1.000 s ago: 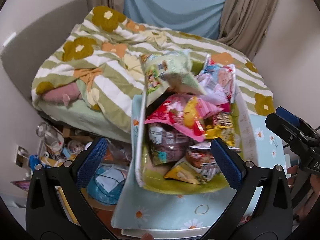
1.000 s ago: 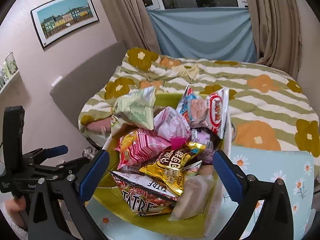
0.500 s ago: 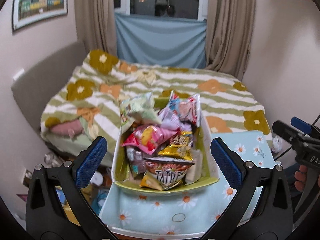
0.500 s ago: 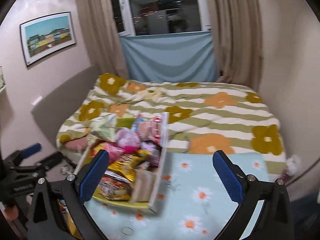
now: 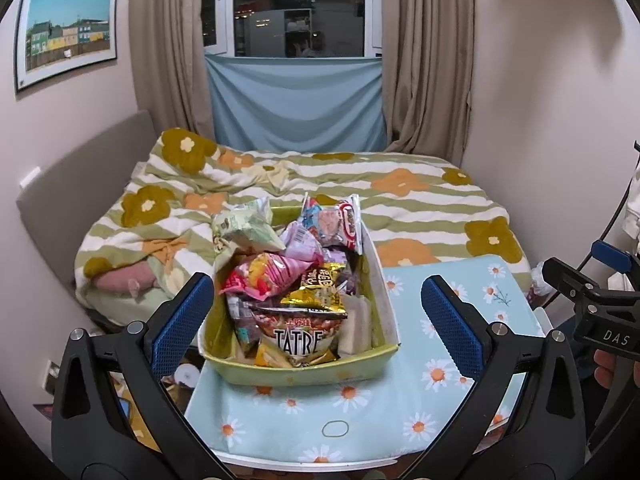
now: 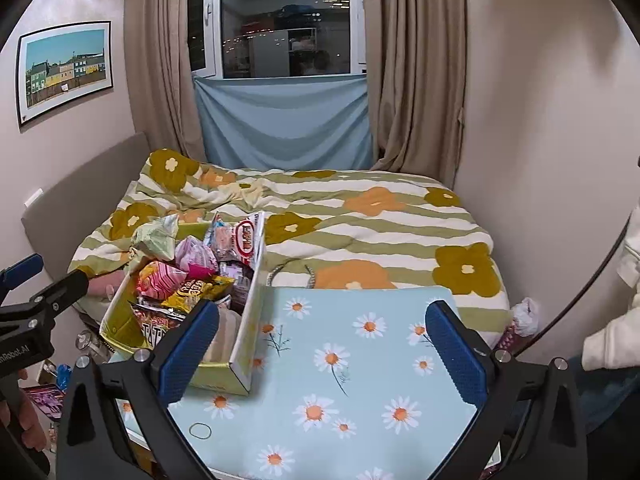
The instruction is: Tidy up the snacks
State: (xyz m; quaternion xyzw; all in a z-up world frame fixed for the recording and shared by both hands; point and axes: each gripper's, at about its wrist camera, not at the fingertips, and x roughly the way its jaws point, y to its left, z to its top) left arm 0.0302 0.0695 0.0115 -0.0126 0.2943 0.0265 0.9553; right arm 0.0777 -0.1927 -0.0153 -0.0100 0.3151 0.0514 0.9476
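Note:
A yellow-green cardboard box (image 5: 304, 370) heaped with several snack bags stands at the left end of a small table with a daisy-print blue cloth (image 5: 420, 392). A "TATRE" bag (image 5: 298, 336) lies in front, a gold bag (image 5: 320, 286), a pink bag (image 5: 268, 274) and a pale green bag (image 5: 244, 232) behind it. My left gripper (image 5: 316, 322) hangs open in front of the box, holding nothing. The right gripper (image 6: 322, 346) is open over the cloth (image 6: 352, 360), to the right of the box (image 6: 240, 360), and is empty.
A bed with a green striped floral quilt (image 5: 400, 196) lies right behind the table. Walls close in on both sides, curtains (image 5: 428, 60) and a window are at the back. Clutter sits on the floor (image 5: 184, 376) left of the table. A rubber band (image 5: 335, 429) lies on the cloth.
Both grippers have pulled back and up from the box, so it looks smaller and more of the room shows. The right gripper has also swung to the right, over the bare cloth.

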